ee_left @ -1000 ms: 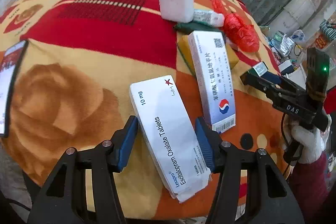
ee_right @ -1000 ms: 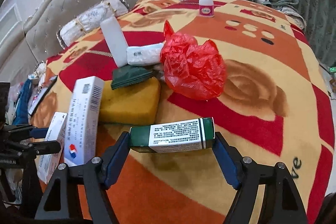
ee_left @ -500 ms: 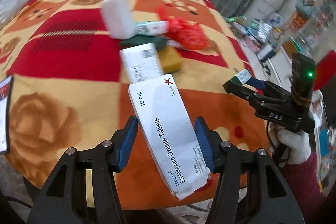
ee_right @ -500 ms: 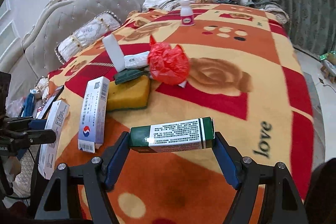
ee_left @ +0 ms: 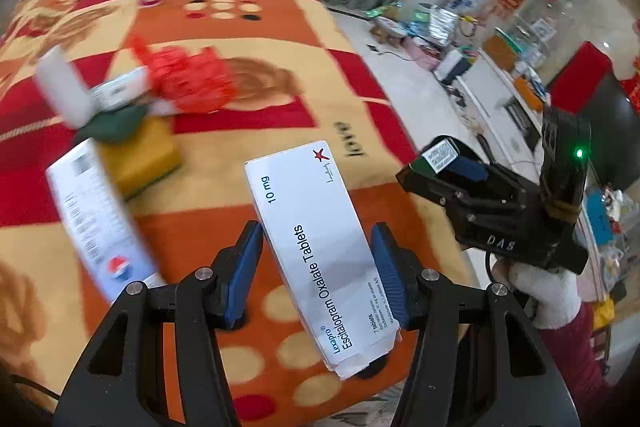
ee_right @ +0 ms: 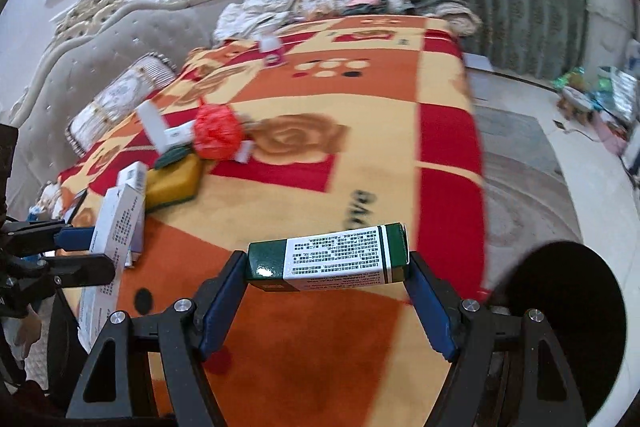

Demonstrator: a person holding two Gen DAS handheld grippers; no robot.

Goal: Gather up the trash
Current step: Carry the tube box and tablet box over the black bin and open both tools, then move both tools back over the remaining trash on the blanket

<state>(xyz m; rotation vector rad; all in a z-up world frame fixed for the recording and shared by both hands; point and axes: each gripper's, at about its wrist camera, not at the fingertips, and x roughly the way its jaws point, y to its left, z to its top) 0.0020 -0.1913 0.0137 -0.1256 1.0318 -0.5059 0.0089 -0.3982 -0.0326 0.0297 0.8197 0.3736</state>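
My left gripper is shut on a white Escitalopram tablet box and holds it above the blanket's near edge; it also shows in the right wrist view. My right gripper is shut on a green and white medicine box, held crosswise between the blue pads; it shows in the left wrist view. On the patterned blanket lie a white and blue box, a yellow sponge, a crumpled red bag, a white bottle and a white tube.
A small white bottle stands at the blanket's far end. A dark round object sits low at the right in the right wrist view. A grey tufted sofa back lies left. Floor clutter and shelves lie right.
Both grippers have lifted and pulled back from the pile with their boxes and swung to the right. The blanket's right edge, the floor and the dark round object have come into view.
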